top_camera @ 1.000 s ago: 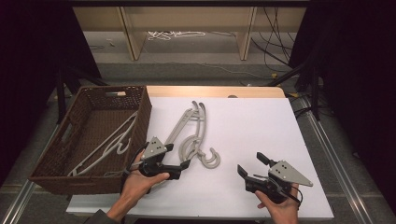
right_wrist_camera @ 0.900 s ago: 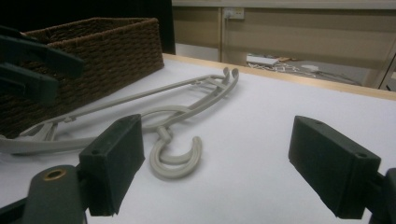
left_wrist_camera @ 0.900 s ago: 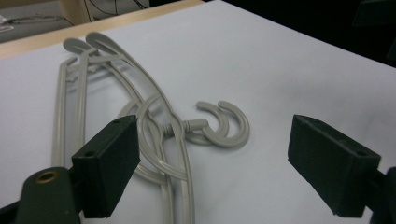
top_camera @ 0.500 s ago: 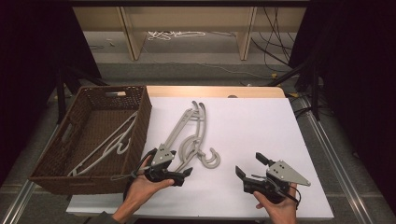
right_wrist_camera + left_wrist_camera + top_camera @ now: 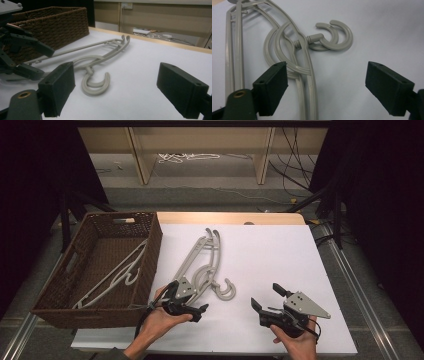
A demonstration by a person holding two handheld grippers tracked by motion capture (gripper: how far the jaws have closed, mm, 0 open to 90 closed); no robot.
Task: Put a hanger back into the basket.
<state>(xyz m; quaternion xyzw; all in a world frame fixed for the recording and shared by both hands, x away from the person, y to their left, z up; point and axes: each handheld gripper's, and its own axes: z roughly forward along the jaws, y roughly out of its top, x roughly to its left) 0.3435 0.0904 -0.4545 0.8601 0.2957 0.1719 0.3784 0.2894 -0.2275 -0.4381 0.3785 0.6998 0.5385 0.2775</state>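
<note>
Now lowering onto the grey plastic hangers (image 5: 202,265), stacked as a pair on the white table (image 5: 280,255) just beside the wicker basket (image 5: 150,245) (more hangers already inside it). Left gripper (image 5: 325,80) with jaws wide, just been closing a little, straddling the hangers' arms, nothing pinched yet. Right gripper (image 5: 270,300) open, idle, apart from them. Next: close squarely on the arms, lift both hangers together, carry to the basket.

black grippers (image 5: 280,307) with blocky fingers (image 5: 271,86), brass screw, grey three-cornered plates.
</note>
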